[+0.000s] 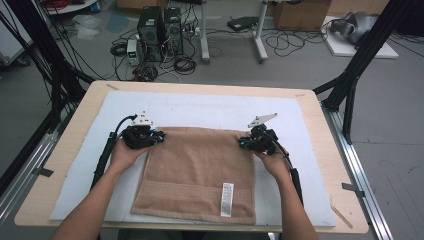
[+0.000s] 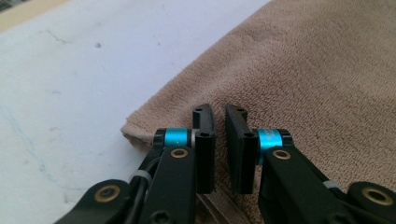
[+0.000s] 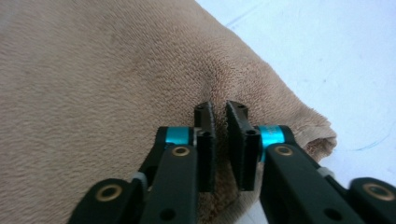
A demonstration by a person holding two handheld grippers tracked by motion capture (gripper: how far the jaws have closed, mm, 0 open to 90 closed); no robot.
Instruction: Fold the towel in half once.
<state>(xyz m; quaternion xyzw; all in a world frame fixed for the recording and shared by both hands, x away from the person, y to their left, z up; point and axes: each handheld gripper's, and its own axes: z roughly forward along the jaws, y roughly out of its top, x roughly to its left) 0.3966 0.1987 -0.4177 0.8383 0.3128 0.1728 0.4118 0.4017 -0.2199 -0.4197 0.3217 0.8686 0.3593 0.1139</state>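
A brown towel (image 1: 196, 172) is lying flat on the white mat (image 1: 210, 107) covering the desk (image 1: 75, 130). The left tongs (image 1: 159, 136) are sitting at the towel's far left corner and the right tongs (image 1: 242, 142) at its far right corner, each pair nearly together with only a narrow gap, and whether cloth is pinched I cannot tell. Judging by the flat towel, any folding is only just beginning.

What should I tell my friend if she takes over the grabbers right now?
Left gripper: at the far left corner of the brown towel, jaws nearly shut with a thin gap; whether cloth is pinched cannot be told.
Right gripper: at the far right corner, same narrow gap, cloth bunched under it.
The towel lies flat on the white mat, its white label near the front edge.
Done: both grippers are at the far corners.
Left: probably grip both corners and fold the towel toward the front; no fold is made yet.
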